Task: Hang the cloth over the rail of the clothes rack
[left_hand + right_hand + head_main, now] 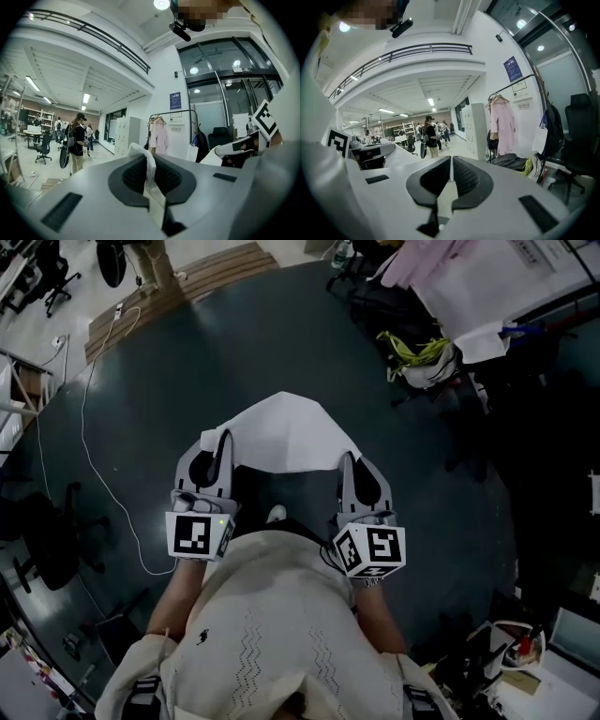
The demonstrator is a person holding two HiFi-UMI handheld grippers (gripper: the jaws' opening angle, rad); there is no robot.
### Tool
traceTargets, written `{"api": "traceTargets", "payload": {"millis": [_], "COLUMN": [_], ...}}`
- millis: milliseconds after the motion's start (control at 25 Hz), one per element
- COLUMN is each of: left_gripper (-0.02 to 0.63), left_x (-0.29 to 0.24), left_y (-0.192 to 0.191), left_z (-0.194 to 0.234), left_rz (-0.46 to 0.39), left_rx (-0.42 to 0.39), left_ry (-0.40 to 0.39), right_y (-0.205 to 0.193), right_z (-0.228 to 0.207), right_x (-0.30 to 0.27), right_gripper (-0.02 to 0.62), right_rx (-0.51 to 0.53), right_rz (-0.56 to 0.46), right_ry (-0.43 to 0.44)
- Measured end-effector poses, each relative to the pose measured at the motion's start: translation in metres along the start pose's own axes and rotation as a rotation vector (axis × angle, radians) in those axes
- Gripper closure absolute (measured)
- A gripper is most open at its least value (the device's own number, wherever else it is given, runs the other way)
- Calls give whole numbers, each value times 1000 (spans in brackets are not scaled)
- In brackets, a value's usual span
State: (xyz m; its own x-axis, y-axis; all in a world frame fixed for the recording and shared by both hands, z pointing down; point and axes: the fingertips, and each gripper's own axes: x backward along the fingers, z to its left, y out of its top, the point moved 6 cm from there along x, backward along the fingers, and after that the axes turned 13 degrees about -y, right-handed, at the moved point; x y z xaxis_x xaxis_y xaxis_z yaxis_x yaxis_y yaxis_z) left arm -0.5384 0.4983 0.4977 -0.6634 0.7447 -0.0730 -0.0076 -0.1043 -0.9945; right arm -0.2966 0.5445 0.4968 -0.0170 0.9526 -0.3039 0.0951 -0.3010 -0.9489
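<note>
Holding white cloth (pixel 286 432) spread | left gripper (pixel 223 442) clenched on cloth's left edge | right gripper (pixel 345 463) clenched on cloth's right edge | clothes rack (pixel 159 114) stood well beyond cloth.

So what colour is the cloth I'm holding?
The cloth is plain white; the head view shows it best.

The clothes rack (pixel 173 111) stands beyond the cloth (pixel 149 172).

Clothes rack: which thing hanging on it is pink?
The long garment hanging leftmost, pale pink all over. Further right hang a dark garment and a white bag.
</note>
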Motion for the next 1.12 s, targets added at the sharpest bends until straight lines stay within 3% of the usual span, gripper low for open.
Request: {"api": "traceTargets", "payload": {"millis": [200, 480, 640, 800, 1120], "left_gripper": [587, 586, 586, 586, 586], "left_x": [-68, -143, -195, -231, -329], "left_y": [-6, 19, 38, 46, 42], "left_z": [53, 150, 190, 210, 223], "left_rz": [34, 49, -7, -40, 27], "left_rx": [23, 17, 22, 26, -12], "left_ry": [-52, -226, -278, -310, -382], "right_y": [14, 49, 62, 69, 82], "right_z": [-11, 30, 31, 29, -20], "right_x": [-71, -164, -195, -218, -277], "right_gripper": [572, 572, 572, 572, 572], "right_rx": [-20, -79, -127, -132, -167], "right_rz": [18, 30, 13, 11, -10], "right_ry": [-90, -241, -341, -402, -483]}}
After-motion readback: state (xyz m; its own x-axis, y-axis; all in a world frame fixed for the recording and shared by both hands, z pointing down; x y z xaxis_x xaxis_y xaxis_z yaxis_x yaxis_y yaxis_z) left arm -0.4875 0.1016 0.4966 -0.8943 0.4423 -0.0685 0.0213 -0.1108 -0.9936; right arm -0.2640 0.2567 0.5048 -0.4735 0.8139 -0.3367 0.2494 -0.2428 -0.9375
